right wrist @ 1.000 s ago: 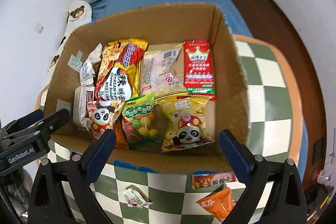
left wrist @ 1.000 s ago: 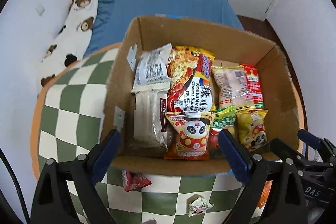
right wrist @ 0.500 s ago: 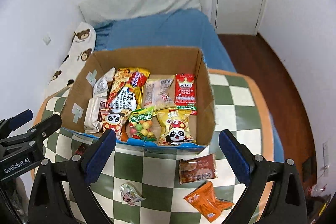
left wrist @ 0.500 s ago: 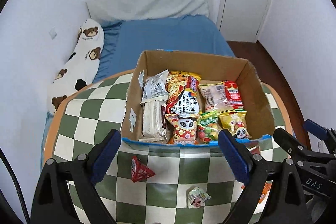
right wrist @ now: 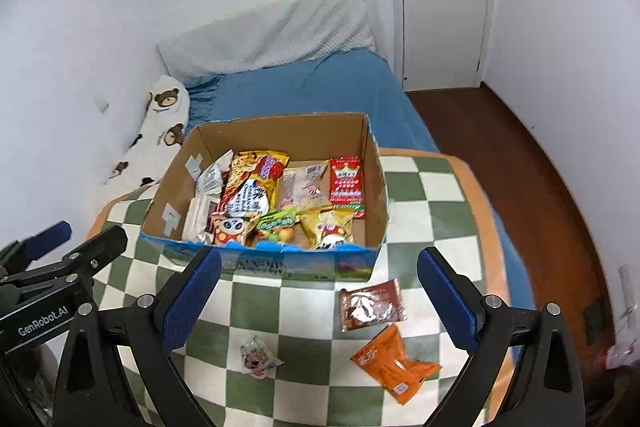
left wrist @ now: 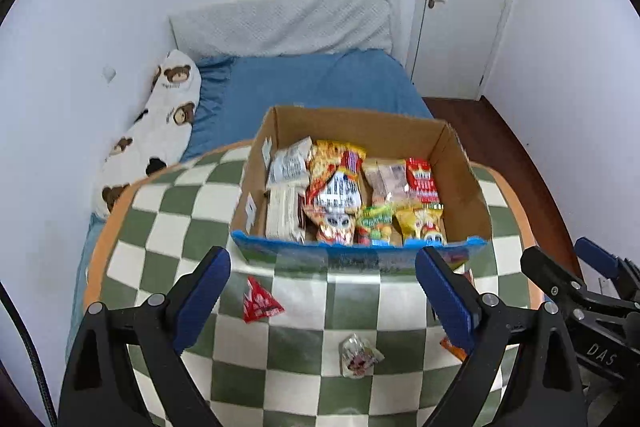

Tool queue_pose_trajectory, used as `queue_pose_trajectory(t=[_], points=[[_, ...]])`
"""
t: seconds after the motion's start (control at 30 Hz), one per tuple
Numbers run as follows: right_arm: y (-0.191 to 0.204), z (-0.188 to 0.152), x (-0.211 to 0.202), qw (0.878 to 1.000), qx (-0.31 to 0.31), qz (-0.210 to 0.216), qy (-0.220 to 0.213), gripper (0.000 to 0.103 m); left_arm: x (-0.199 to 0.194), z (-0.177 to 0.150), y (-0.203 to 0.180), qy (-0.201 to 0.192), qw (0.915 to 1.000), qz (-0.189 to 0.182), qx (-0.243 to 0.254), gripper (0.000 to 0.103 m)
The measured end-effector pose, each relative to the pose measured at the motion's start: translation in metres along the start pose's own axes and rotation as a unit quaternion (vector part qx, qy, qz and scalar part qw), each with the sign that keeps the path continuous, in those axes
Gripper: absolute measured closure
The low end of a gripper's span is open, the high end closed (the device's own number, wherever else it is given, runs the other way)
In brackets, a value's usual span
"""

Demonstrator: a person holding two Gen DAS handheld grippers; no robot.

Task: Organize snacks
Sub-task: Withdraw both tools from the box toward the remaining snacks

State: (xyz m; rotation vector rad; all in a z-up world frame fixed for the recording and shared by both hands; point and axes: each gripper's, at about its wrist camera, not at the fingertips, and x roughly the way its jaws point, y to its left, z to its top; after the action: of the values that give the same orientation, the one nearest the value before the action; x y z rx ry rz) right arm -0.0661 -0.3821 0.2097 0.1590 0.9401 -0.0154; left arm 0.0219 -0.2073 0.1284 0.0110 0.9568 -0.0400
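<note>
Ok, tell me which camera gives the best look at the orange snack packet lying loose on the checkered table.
The right wrist view. There the orange packet lies fully visible on the checkered table, in front of the cardboard box and just below a brown packet. The left wrist view shows only an orange sliver behind its own right finger.

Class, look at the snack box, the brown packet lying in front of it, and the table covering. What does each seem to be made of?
Box: brown cardboard, matte, with a torn, blue-printed front edge. Brown packet: likely foil or plastic film, shiny with white glare. Table covering: checkered green-and-cream sheet, possibly vinyl or cloth; blur leaves it open.
</note>
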Motion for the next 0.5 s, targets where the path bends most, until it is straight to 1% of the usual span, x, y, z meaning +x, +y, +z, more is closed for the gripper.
queue_pose_trajectory(t=[0.07, 0.17, 0.3, 0.37, 0.4, 0.43, 0.47, 0.5], points=[[-0.014, -0.009, 0.014, 0.999, 0.019, 0.011, 0.028, 0.003, 0.010, -0.011, 0.001, 0.021, 0.9998, 0.000, -0.005, 0.008], [-0.040, -0.028, 0.039, 0.996, 0.049, 0.017, 0.070, 0.003, 0.036, -0.033, 0.002, 0.060, 0.9981, 0.009, -0.008, 0.008], [-0.071, -0.054, 0.076, 0.990, 0.074, 0.011, 0.123, 0.004, 0.076, -0.064, 0.001, 0.123, 0.9923, 0.013, -0.009, 0.008], [-0.082, -0.069, 0.095, 0.987, 0.067, 0.001, 0.146, 0.025, 0.093, -0.079, -0.001, 0.150, 0.9886, 0.014, -0.009, 0.008], [-0.087, -0.076, 0.107, 0.984, 0.059, -0.003, 0.165, 0.044, 0.102, -0.086, -0.002, 0.166, 0.9861, 0.012, -0.010, 0.008], [-0.091, -0.085, 0.117, 0.981, 0.052, -0.006, 0.185, 0.046, 0.109, -0.093, -0.002, 0.179, 0.9838, 0.011, -0.011, 0.008], [-0.093, -0.090, 0.122, 0.981, 0.048, -0.004, 0.190, 0.046, 0.117, -0.099, -0.002, 0.191, 0.9815, 0.012, -0.011, 0.008], [-0.093, -0.097, 0.130, 0.979, 0.032, -0.004, 0.201, 0.046, 0.123, -0.106, -0.003, 0.201, 0.9794, 0.011, -0.010, 0.008]])
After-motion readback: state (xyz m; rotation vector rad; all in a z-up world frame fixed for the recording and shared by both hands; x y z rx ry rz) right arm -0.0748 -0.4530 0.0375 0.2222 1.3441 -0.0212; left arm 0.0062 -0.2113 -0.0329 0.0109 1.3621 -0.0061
